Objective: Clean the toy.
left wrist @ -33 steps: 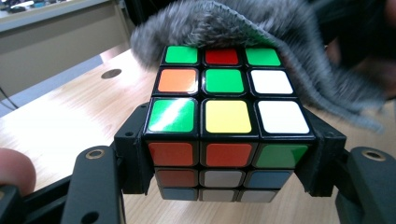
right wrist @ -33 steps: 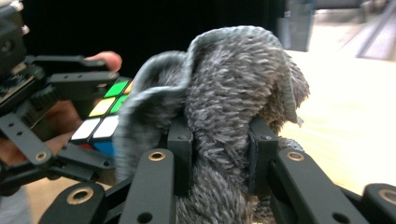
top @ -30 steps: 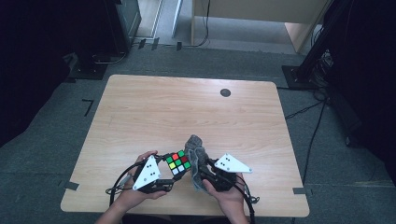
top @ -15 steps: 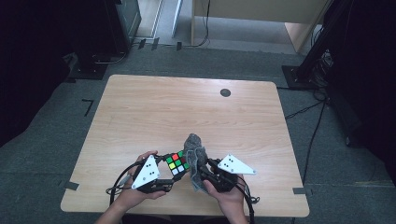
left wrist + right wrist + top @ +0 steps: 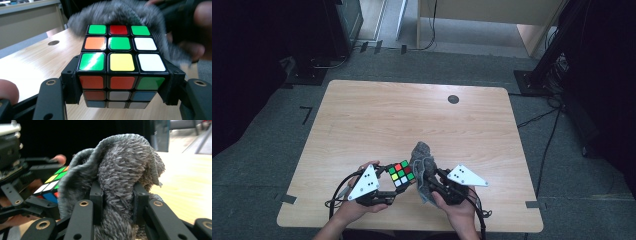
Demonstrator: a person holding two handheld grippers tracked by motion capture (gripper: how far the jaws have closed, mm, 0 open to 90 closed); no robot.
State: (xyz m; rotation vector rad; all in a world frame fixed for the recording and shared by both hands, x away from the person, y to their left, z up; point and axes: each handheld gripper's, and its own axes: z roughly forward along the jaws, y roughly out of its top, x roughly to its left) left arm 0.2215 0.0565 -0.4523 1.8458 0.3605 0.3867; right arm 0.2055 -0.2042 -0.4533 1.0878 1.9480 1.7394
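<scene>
Compared with the two preceding moments, very little is changing: both hands are remaining at the near edge of the light wooden table [image 5: 362,115], and the cube and cloth are sitting in the same positions relative to each other. The grey cloth is only shifting slightly against the cube's far side, which suggests, in my judgement, that a wiping pass over the cube is under way rather than beginning or ending.

The left gripper [image 5: 120,87] is holding the multicoloured plastic puzzle cube [image 5: 120,65] just above the tabletop; its two black jaws are standing part-way apart and are pressing on opposite lower sides of the cube, so the grip is firm. In the high view the cube [image 5: 401,173] is sitting between the two hands, just beside the cloth.

The right gripper [image 5: 115,202] is clamping a bunched grey fluffy microfibre cloth [image 5: 120,170], with the jaws drawn narrow and pinching the fabric between them. The cloth [image 5: 120,12] is draping over the cube's far edge and appears to be touching it; the blur there prevents confirming how much surface is in contact.
</scene>
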